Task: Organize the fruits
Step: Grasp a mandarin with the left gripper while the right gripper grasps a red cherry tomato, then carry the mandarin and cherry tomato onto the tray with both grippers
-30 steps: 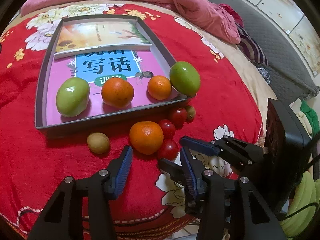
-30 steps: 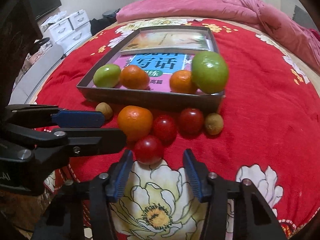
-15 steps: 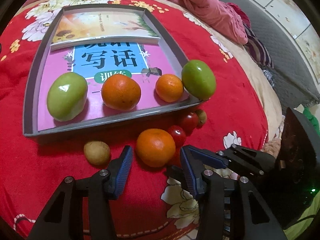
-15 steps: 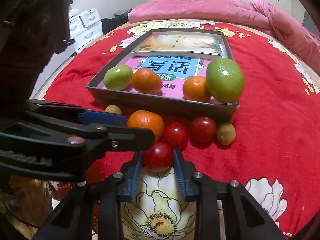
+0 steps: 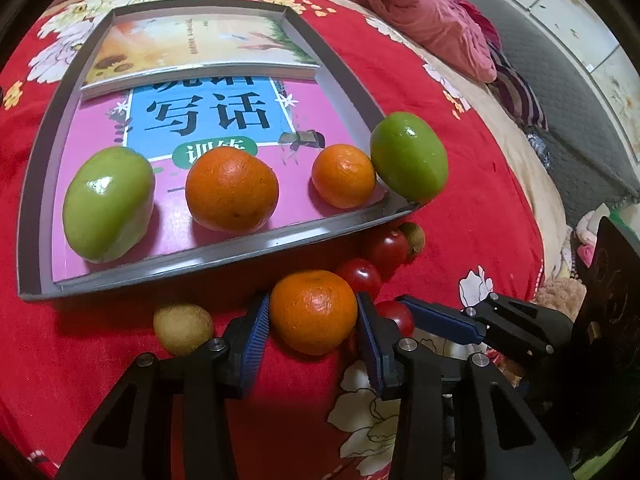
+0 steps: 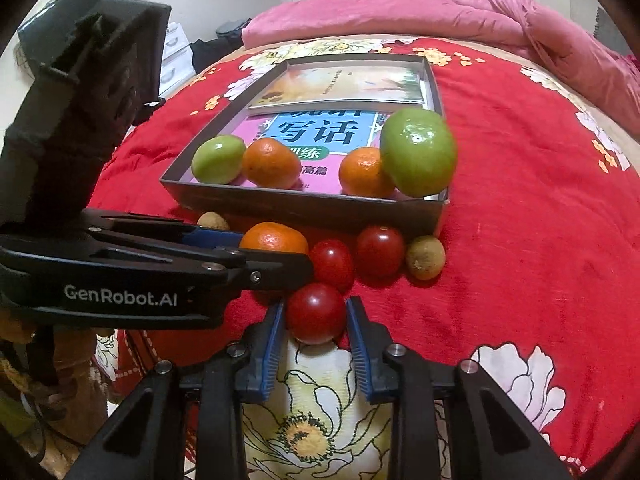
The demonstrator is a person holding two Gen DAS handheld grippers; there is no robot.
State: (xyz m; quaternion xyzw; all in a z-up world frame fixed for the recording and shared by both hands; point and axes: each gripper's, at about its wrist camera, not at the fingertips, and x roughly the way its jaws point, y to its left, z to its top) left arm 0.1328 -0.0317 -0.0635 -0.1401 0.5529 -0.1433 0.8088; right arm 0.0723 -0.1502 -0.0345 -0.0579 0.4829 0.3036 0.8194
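Three oranges [image 5: 313, 311] (three tomatoes [image 6: 315, 313])

Home bedroom: bed with red floral bedspread [image 6: 520, 208], pink quilt [image 6: 400, 12], white drawers [image 6: 174, 60].

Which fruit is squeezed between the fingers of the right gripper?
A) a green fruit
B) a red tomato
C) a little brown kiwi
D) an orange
B: in the right wrist view the right gripper has its blue pads pressed on both sides of a red tomato, which sits on the red flowered cloth in front of the tray.
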